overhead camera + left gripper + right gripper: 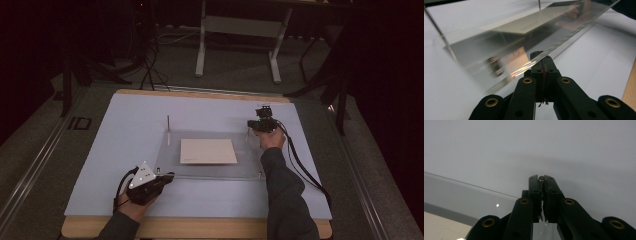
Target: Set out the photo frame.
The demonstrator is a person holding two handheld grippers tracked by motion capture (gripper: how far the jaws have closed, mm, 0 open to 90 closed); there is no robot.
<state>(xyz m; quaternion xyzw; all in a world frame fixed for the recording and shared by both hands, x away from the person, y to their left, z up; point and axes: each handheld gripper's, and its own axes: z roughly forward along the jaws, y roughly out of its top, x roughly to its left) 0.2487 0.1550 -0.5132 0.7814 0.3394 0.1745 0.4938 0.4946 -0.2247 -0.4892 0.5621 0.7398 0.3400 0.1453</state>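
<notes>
In the high view, the clear plate [210, 152] lies at the middle of the table [125, 125], a card [208, 151] under it; the left gripper [167, 177] sits at its 7 o'clock corner, the right gripper [263, 112] at 2 o'clock on a pin [248, 131]. The left gripper view shows jaws clamped on the plate's edge, that side tilted up. The right gripper view shows jaws pinched on the pin's head [541, 178]. I judge the lifting is only begun; removal remains.

left gripper [169, 176]: black body, grey three-cornered plate on top, black cable | right gripper [264, 111]: black, black cable trailing back along the arm | jaws: black linked bars with brass-ringed pivot holes | sleeves [285, 195]: dark grey, long
</notes>
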